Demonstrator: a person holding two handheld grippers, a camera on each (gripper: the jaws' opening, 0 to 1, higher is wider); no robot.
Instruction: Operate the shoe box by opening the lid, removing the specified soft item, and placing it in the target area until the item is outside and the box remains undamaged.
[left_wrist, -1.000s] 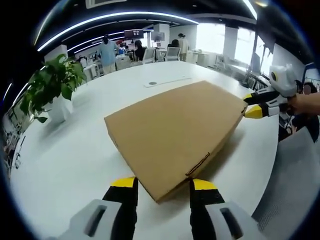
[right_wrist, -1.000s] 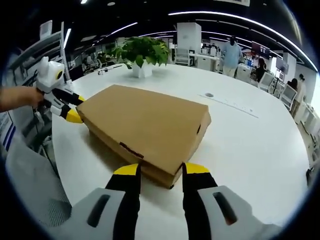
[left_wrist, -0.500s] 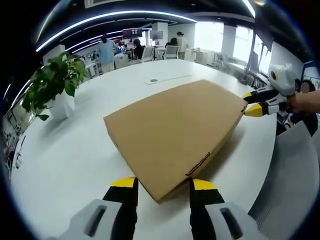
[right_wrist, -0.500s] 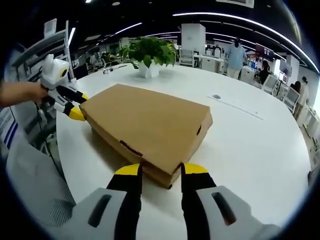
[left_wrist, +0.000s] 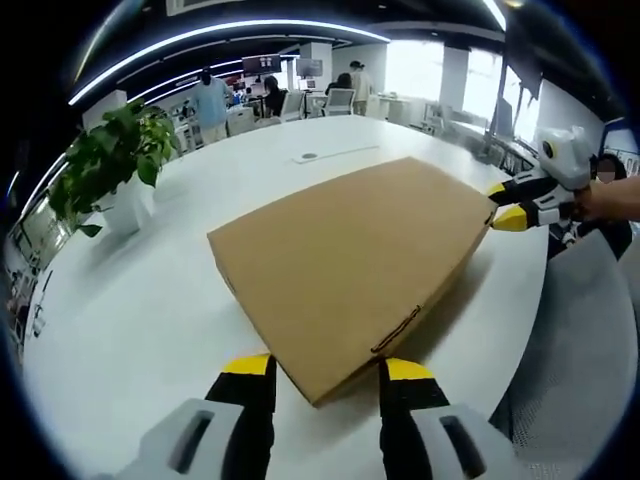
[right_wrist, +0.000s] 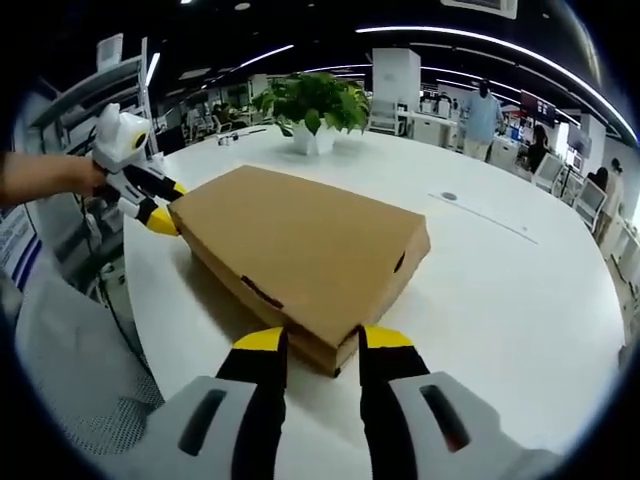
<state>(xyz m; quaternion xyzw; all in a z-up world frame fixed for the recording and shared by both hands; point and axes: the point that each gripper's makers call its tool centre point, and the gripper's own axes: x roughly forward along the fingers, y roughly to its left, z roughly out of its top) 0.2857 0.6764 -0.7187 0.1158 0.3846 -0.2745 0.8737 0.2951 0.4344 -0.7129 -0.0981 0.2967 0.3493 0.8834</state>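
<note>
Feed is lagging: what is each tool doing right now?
Left tool: open, jaws astride a corner of the closed box.
Right tool: open, astride the opposite corner.

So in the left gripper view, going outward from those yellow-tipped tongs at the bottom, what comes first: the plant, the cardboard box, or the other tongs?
1. Shoe box: straight ahead, its corner between the left tongs.
2. Right tongs: far right, at the box's opposite corner.
3. Potted plant: far left on the white table.

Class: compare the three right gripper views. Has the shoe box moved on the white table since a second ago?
Cannot tell. The shoe box sits the same against the right gripper; the potted plant and table drift together, so the camera moved.
</note>
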